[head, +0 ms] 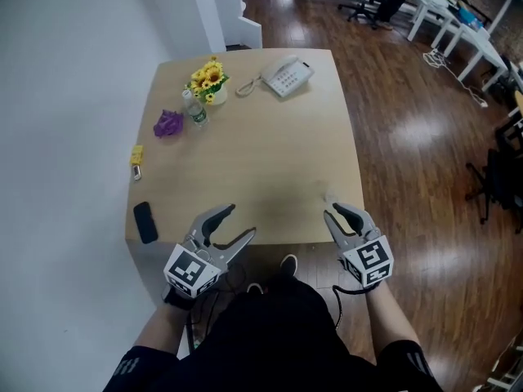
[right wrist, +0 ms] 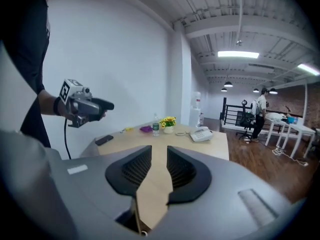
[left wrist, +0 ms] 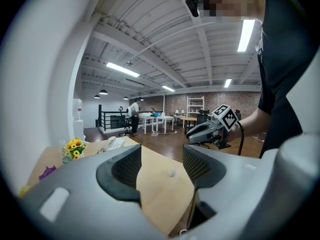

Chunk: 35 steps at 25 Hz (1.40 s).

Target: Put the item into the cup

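Note:
My left gripper [head: 240,220] hovers over the near left edge of the wooden table [head: 270,153], jaws apart with nothing between them; in its own view the left gripper [left wrist: 161,159] frames bare tabletop. My right gripper [head: 333,211] sits at the near right edge, also open and empty, and the right gripper [right wrist: 159,156] looks along the table. A small pale, see-through thing [head: 329,193] stands just beyond the right fingertips; what it is I cannot tell. A crumpled purple item [head: 168,124] and a small yellow item [head: 136,154] lie far left.
At the far side stand a pot of sunflowers [head: 209,80], a small bottle [head: 194,111] and a white desk telephone [head: 286,76]. A black phone [head: 145,221] lies at the near left corner. A white wall runs along the left; wooden floor and office chairs lie right.

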Motion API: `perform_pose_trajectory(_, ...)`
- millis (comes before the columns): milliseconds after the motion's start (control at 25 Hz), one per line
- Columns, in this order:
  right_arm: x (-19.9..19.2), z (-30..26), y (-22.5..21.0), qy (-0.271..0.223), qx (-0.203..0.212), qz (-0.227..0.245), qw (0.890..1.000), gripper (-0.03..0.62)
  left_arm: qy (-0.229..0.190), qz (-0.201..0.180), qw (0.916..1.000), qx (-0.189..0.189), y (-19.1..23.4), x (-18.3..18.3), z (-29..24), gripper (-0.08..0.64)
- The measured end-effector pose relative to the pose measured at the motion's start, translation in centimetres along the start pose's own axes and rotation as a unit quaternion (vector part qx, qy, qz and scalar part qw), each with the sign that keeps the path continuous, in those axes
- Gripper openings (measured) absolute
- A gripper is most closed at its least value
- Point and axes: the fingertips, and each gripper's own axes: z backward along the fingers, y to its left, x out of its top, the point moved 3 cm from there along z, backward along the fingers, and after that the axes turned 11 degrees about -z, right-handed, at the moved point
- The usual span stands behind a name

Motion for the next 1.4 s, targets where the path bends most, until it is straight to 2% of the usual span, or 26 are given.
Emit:
perform_pose_trajectory(160, 1.4, 3.0, 5.0, -0.043, -0.004, -0.025, 0.999, 0.104, -0.015, -0.011, 0.9998, 0.005, -1.0, 0.4, 5.2, 0.254)
perform_pose_trajectory(280, 1.3, 4.5, 8.6, -0.062, -0.006, -0.044, 0.997, 0.066, -0.025, -0.017, 0.9995, 0.006, -1.8, -0.2, 9.1, 0.255)
perform_pose_trajectory(440, -0.1, 7.3, 12.2, -0.078, -0.034, -0.065, 0.994, 0.008, -0.025, -0.014, 0.9996, 0.004, -3.5, -1.7, 13.4, 0.255)
perform_pose_trajectory(640, -1.1, 10.5, 15.8, -0.094, -0.031, -0.084, 0.992, 0.008, -0.029, -0.01, 0.9995, 0.012, -5.1, -2.2, 17.0, 0.253)
perform_pose_trajectory(760, -1.2, 12.1, 16.7, -0.096, -0.037, -0.074, 0.992, 0.008, -0.032, -0.011, 0.9993, 0.016, -5.7, -2.2, 18.0, 0.254)
perform_pose_trajectory(880, -0.8, 12.9, 17.6, -0.111, -0.02, -0.086, 0.99, 0.008, -0.035, -0.011, 0.9991, 0.023, -6.1, -2.1, 18.4, 0.255)
perform_pose_trajectory(1080, -0.2, 13.3, 18.3, -0.121, -0.004, -0.08, 0.989, 0.008, -0.037, -0.018, 0.999, 0.019, -7.5, -1.4, 18.4, 0.255)
perform_pose_trajectory(1400, 0.7, 13.2, 19.1, -0.111, 0.004, -0.041, 0.993, 0.008, -0.044, -0.025, 0.9982, 0.03, -8.0, -0.7, 18.9, 0.254)
